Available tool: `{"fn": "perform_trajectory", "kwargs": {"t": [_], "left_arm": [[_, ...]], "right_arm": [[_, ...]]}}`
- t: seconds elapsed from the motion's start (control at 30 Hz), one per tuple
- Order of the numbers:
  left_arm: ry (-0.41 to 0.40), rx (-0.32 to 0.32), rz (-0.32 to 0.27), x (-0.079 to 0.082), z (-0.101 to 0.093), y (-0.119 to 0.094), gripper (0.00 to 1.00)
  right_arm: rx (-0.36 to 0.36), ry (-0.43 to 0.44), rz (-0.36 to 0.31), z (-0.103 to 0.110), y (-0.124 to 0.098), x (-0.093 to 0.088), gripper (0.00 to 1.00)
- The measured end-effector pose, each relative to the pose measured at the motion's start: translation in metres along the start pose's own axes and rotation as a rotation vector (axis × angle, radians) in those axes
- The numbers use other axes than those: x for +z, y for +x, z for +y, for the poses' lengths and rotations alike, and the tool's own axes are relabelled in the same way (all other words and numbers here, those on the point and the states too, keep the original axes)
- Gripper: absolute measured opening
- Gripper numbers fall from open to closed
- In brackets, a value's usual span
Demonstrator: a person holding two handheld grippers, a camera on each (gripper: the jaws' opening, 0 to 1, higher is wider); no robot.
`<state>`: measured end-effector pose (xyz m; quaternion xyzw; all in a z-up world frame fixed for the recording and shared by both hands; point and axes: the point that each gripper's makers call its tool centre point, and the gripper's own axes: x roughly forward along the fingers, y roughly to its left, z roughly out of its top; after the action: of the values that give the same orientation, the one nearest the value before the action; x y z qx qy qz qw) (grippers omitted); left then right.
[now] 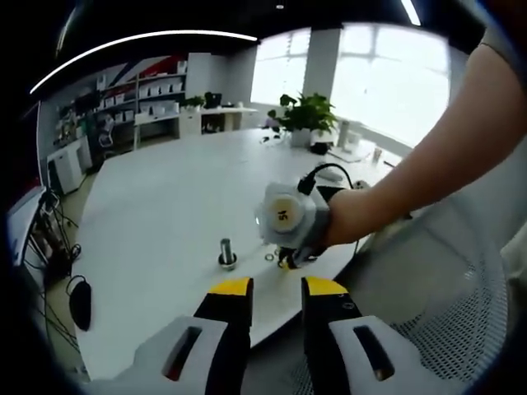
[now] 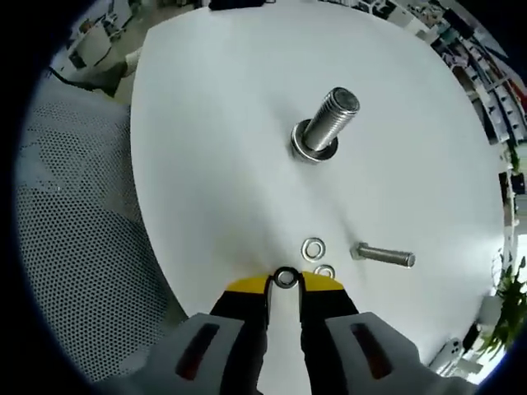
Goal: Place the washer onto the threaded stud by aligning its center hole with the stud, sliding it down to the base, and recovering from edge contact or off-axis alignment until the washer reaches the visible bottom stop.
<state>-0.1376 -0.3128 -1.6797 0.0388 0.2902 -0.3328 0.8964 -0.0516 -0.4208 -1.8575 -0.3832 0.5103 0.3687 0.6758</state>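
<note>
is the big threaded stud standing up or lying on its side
Standing up. The threaded stud rises on end from the white table, a washer at its base; a smaller bolt lies flat.

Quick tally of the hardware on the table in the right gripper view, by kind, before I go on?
Washers: 3 – one between the right gripper fingertips, two loose on the table
Upright threaded stud: 1
Bolt lying on its side: 1
Total: 5
</note>
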Motion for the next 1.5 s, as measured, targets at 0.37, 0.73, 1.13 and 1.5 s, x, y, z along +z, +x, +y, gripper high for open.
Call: {"fn": "perform_trajectory", "kwargs": {"t": [0.37,0.73,1.13,1.5], "left_arm": [[0.004,0.002,-0.005,0.002,0.0,0.001,0.21],[0.006,-0.007,0.005,0.0,-0.001,0.001,0.2],[0.002,-0.015,-0.004,0.002,-0.002,0.0,0.19],[0.001,-0.016,-0.011,0.004,-0.002,0.001,0.19]], "right_arm": [[0.024,0.09,-0.063,0.0,-0.001,-0.002,0.15],[0.024,0.165,-0.109,-0.001,-0.002,-0.002,0.15],[0.034,0.254,-0.157,-0.004,-0.014,-0.001,0.14],[-0.003,0.249,-0.181,-0.028,-0.039,-0.009,0.14]]}}
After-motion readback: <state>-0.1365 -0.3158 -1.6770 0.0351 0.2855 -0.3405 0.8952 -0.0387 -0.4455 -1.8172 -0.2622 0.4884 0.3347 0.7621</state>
